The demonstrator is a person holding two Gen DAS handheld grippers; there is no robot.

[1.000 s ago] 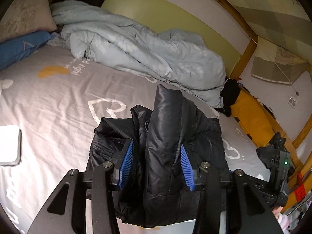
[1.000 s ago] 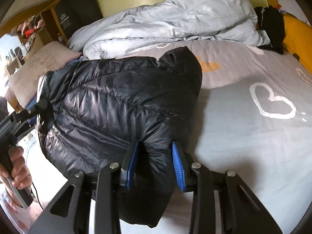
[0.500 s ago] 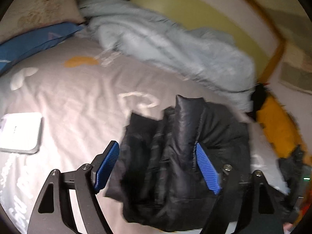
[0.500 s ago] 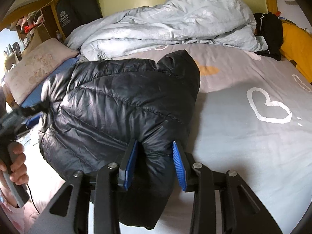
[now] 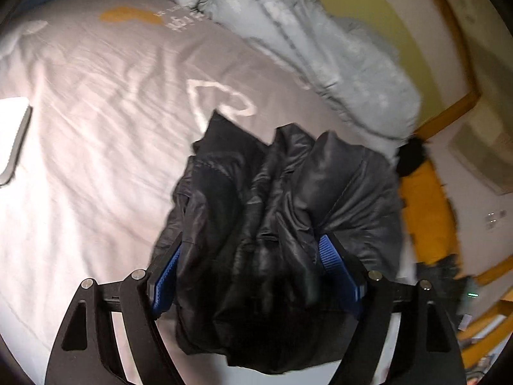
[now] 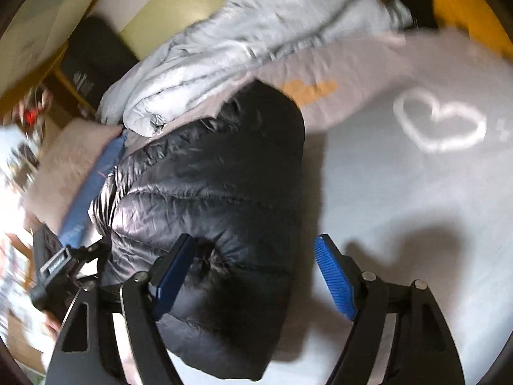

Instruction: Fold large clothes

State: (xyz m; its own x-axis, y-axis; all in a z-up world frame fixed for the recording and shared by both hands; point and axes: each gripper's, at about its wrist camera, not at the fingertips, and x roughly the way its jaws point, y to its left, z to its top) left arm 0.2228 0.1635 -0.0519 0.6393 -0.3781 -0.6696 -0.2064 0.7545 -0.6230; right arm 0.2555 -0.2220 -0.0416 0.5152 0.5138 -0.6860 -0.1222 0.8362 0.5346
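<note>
Right gripper [image 6: 255,276] now spread wide and let go of the black puffer jacket [image 6: 208,199], half a second ago pinched on its edge; jacket edge only between the parted fingers. Left gripper [image 5: 250,272] open too, bunched jacket [image 5: 282,211] filling the gap. Lying on the grey heart-print bedsheet [image 6: 400,192], long axis toward the pale blue duvet [image 6: 256,32].

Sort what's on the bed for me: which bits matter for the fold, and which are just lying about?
Job:
black puffer jacket
left gripper, open around bunched jacket
right gripper, open over jacket edge

Lying about:
pale blue duvet
beige pillow
white flat device
yellow item at the bedside
</note>
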